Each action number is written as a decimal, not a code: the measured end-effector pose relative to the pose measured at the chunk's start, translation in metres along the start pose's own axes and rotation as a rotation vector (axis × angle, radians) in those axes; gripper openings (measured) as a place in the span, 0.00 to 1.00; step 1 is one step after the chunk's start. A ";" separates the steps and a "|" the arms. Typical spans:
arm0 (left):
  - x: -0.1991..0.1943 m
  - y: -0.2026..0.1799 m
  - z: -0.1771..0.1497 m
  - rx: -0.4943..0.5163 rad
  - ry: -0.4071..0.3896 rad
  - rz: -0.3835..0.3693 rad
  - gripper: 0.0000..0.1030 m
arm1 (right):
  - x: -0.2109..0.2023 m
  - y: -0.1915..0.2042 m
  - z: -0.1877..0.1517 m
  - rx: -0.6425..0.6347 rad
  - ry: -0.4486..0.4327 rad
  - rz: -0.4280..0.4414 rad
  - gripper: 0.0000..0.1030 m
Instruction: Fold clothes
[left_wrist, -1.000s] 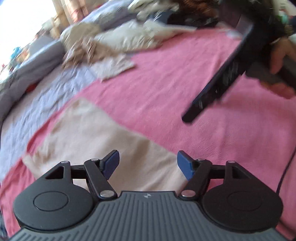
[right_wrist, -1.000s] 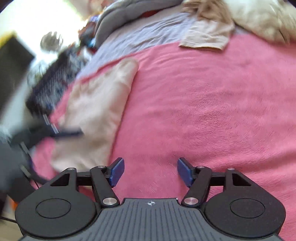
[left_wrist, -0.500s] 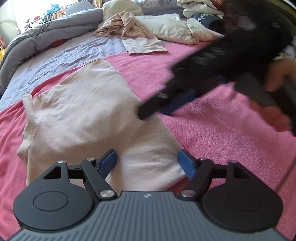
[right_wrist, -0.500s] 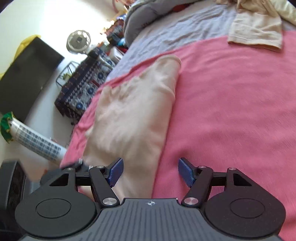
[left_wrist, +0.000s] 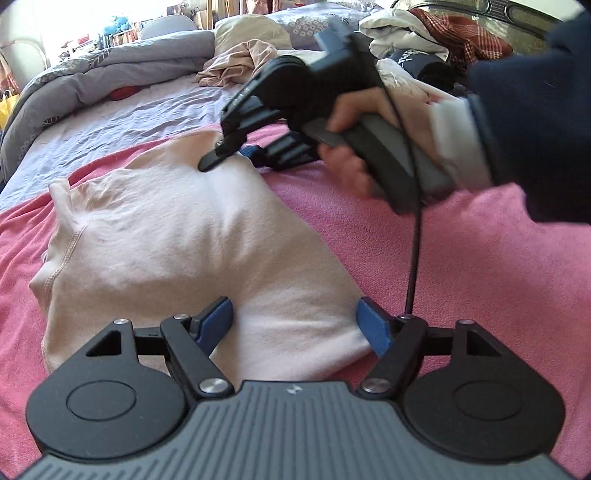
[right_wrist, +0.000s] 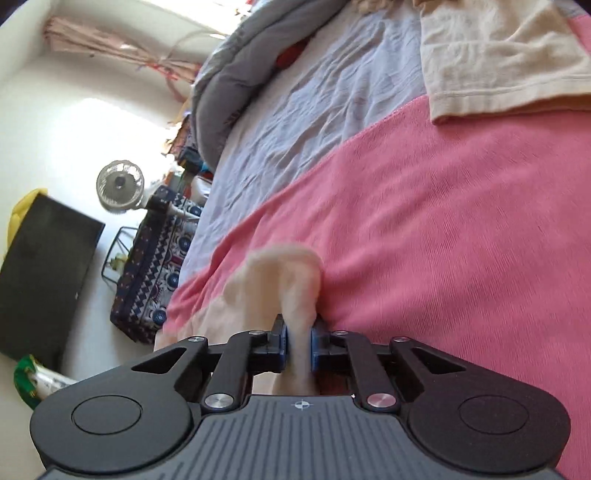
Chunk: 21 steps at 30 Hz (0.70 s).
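Note:
A pale pink garment (left_wrist: 192, 240) lies flat on the pink blanket (left_wrist: 424, 258). My left gripper (left_wrist: 295, 325) hovers open over its near hem, its blue pads apart with cloth below them. At the garment's far corner, a person's hand (left_wrist: 362, 122) holds my right gripper (left_wrist: 229, 155). In the right wrist view, the right gripper (right_wrist: 298, 343) has its jaws closing, and a bunched fold of the garment (right_wrist: 284, 273) is pinched between the blue pads.
A beige shirt (right_wrist: 498, 62) lies at the far edge of the pink blanket (right_wrist: 443, 221). More crumpled clothes (left_wrist: 236, 59) and a grey duvet (left_wrist: 92, 85) sit on the lilac sheet behind. A black cable (left_wrist: 415, 240) hangs from the right gripper.
The right gripper swept leftwards over the garment to its far corner and shut on a fold of it. The left gripper rolled level and stayed open over the near hem.

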<state>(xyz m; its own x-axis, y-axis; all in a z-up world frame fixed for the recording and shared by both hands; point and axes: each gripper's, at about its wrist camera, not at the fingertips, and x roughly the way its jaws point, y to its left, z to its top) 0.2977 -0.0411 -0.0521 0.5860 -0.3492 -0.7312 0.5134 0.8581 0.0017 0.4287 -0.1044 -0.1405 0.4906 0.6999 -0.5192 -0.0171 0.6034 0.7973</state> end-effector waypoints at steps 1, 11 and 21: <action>0.000 0.000 0.000 -0.001 -0.004 -0.001 0.72 | 0.005 0.000 0.007 0.001 -0.004 -0.010 0.09; -0.001 0.001 -0.002 -0.011 -0.007 -0.009 0.73 | 0.012 0.018 0.037 -0.078 -0.011 -0.064 0.21; -0.002 0.001 -0.006 -0.013 -0.025 -0.011 0.73 | -0.062 0.046 -0.050 -0.234 0.191 -0.143 0.57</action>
<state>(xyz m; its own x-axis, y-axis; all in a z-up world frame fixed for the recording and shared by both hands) 0.2934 -0.0369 -0.0545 0.5959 -0.3683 -0.7136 0.5123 0.8587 -0.0153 0.3545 -0.1009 -0.0870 0.3306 0.6476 -0.6865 -0.1702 0.7564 0.6316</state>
